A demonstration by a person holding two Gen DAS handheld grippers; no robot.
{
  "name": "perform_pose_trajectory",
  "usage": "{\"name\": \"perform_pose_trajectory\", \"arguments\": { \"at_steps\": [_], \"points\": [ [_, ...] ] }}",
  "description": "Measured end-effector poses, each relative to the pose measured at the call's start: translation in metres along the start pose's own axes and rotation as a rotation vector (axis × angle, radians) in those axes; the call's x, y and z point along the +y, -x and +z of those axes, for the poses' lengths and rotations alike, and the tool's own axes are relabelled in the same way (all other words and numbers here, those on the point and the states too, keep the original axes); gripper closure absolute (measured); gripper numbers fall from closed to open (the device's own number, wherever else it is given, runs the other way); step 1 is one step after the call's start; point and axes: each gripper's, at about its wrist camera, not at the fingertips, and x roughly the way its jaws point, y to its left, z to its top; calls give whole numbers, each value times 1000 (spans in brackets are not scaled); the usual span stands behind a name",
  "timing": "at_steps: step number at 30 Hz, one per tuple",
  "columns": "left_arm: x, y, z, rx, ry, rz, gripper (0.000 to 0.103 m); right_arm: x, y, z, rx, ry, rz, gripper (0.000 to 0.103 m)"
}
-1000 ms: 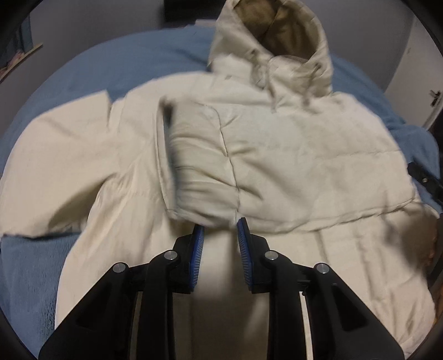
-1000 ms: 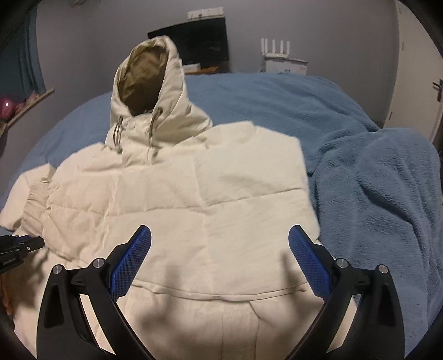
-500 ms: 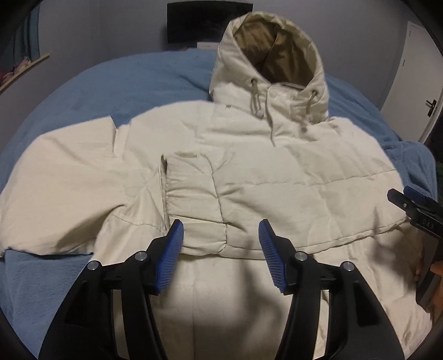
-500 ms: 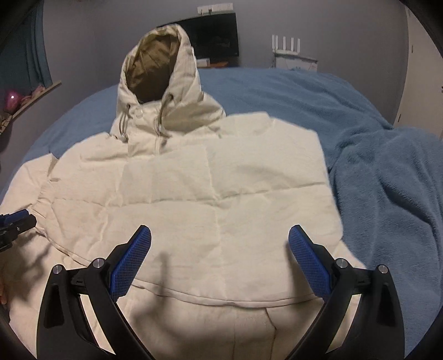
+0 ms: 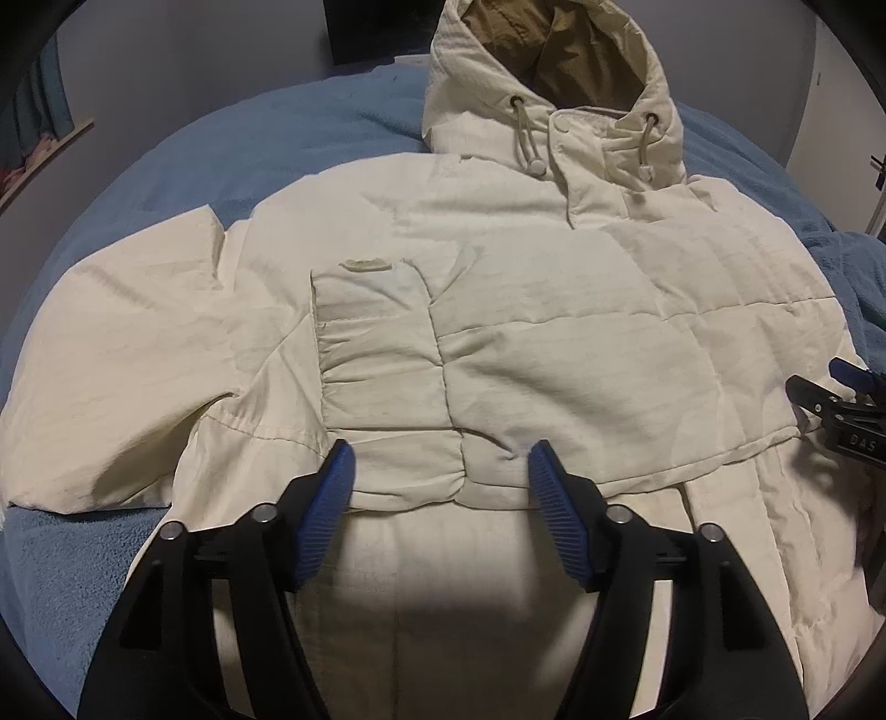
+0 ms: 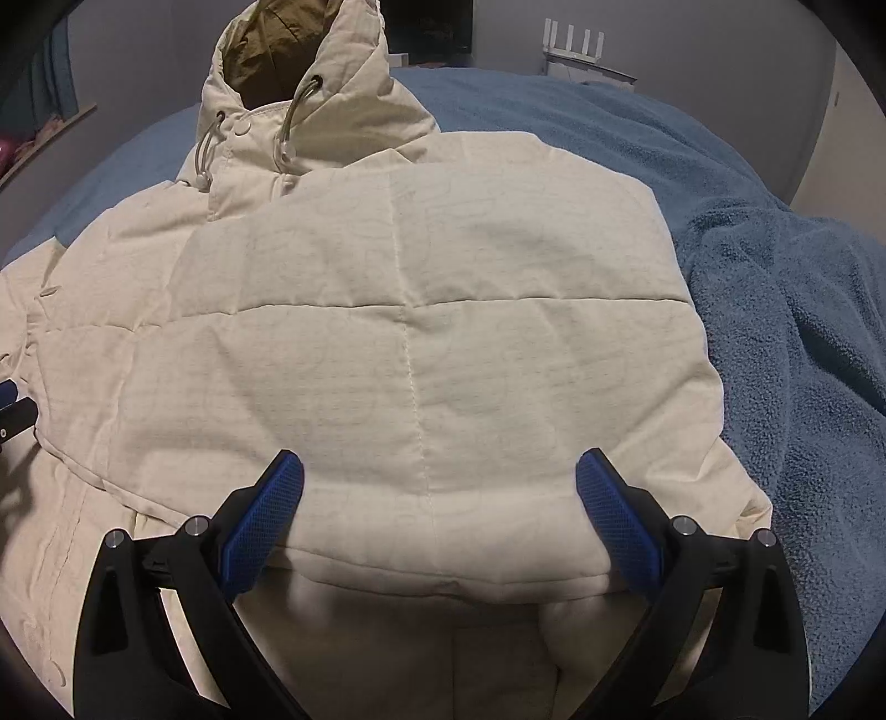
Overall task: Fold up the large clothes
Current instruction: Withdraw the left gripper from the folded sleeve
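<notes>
Jacket [image 5: 554,343] is a cream puffy hooded one, spread front-up on a bed covered with a fuzzy blue blanket [image 6: 803,310]. Its hood [image 5: 554,72] stands up at the far end, brownish lining showing, two drawcords hanging by the collar. One sleeve [image 5: 387,387] is folded across the chest, so its cuff lies on the body right in front of the left gripper [image 5: 440,471]. The other sleeve [image 5: 127,354] sticks out flat to the side over the blanket. Left gripper's jaws have just been opening and now stand well apart, the folded cuff's lower edge between the blue pads [image 5: 326,509] but nothing pinched, so it's got hold of nothing. Right gripper [image 6: 437,487] is spread wide too, hovering over the folded-over quilted panel near its hem, also gripping nothing. From the left view the right gripper's tip pokes in at the jacket's side edge. Grey walls behind, something white with antennas [image 6: 576,47] past the bed.
</notes>
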Motion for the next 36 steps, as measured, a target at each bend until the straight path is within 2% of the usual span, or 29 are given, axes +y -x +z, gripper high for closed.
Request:
{"name": "perform_pose_trajectory", "arguments": {
  "at_steps": [3, 7, 11, 16, 21, 26, 29, 34, 36],
  "points": [
    [-2, 9, -1, -35, -4, 4, 19, -2, 0, -2, 6, -5, 10, 7],
    [-2, 15, -1, -54, 4, 4, 15, -3, -2, -1, 15, -9, 20, 7],
    [1, 21, -3, -71, 21, 0, 6, -3, -3, 0, 15, -9, 26, 7],
    [2, 25, -5, -78, 30, -18, 7, 0, 1, -1, 9, 3, 12, 7],
    [2, 25, -5, -79, 35, -16, 7, 0, 21, -1, -86, 7, 55, 8],
    [4, 31, -6, -99, 42, -16, 7, -2, 63, 2, -283, -18, 45, 8],
    [7, 35, -7, -113, 51, -14, 7, -3, 78, 3, -353, -21, 54, 8],
    [10, 45, -5, -141, 61, 4, 7, -1, 86, 3, -388, -11, 46, 8],
    [13, 51, -5, -158, 62, 40, 7, 0, 86, 3, -383, -7, 53, 8]
  ]
}}
